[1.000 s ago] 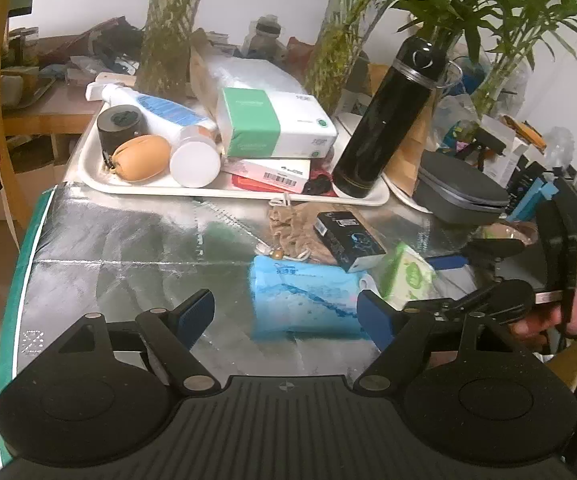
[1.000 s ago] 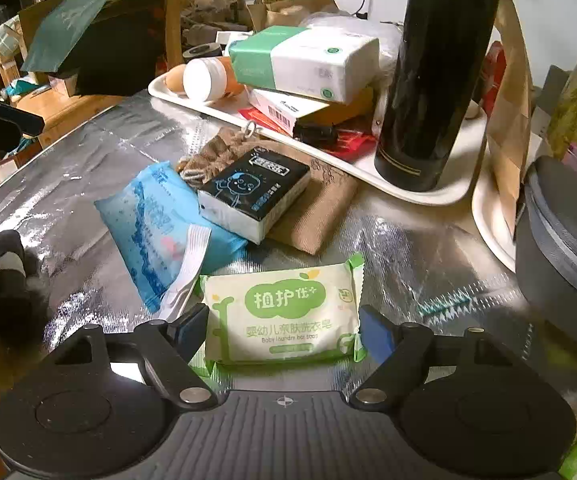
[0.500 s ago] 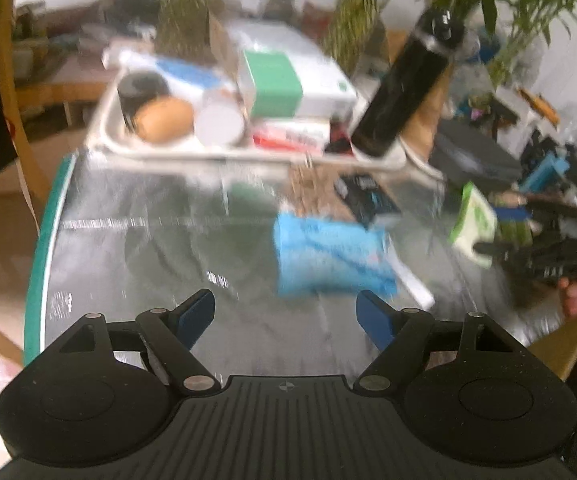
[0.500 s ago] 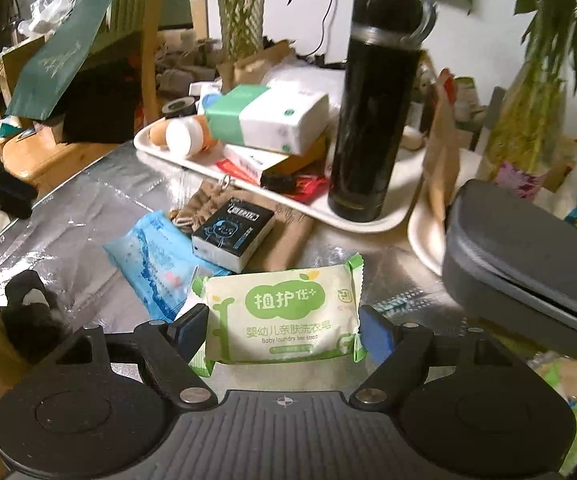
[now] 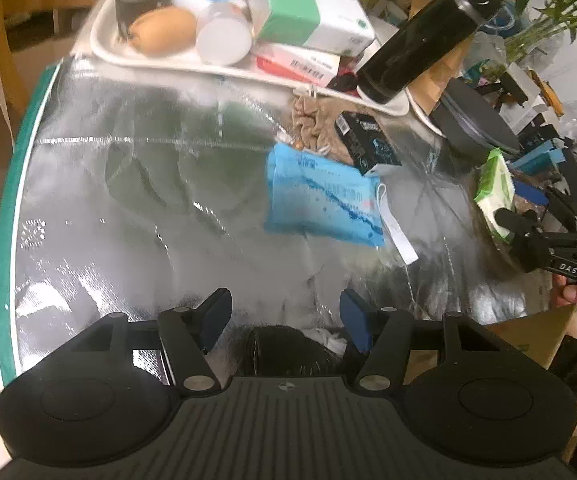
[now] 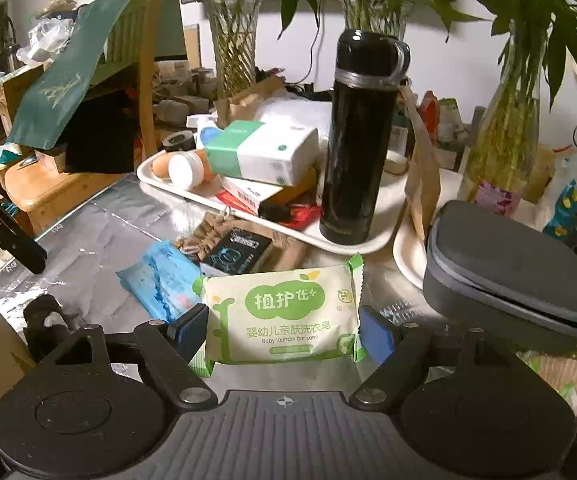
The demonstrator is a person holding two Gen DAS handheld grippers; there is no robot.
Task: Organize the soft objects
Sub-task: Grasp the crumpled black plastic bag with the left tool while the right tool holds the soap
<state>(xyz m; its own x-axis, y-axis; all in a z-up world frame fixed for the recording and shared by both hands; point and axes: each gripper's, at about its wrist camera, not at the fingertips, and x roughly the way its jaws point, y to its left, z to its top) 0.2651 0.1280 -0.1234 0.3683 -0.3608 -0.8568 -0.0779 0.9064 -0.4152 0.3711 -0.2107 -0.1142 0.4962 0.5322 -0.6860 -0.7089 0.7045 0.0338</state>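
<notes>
Now, right tongs (image 6: pixel 282 330) grip the baby laundry soap pack (image 6: pixel 282 314), raised off the desk (image 5: pixel 136 184). Left tongs (image 5: pixel 284 316) closing, pads not yet touching the black furry item (image 5: pixel 288 346) between them; blue wipes pack (image 5: pixel 320 202) lies ahead.

Through my left camera the far end smears with motion blur: the white plastic tray (image 5: pixel 108 46) and the goods on it lose their edges. Light from above throws hard white glare across the crinkled silver foil cover of the bench (image 5: pixel 128 200), while dark patches reflect in its middle. My right camera is sharp, the printing on the green-and-cream soap packet (image 6: pixel 280 312) easily read, the tall black steel flask (image 6: pixel 354 136) catching a soft highlight. Both views bow strongly outward at the edges and darken in the corners.
</notes>
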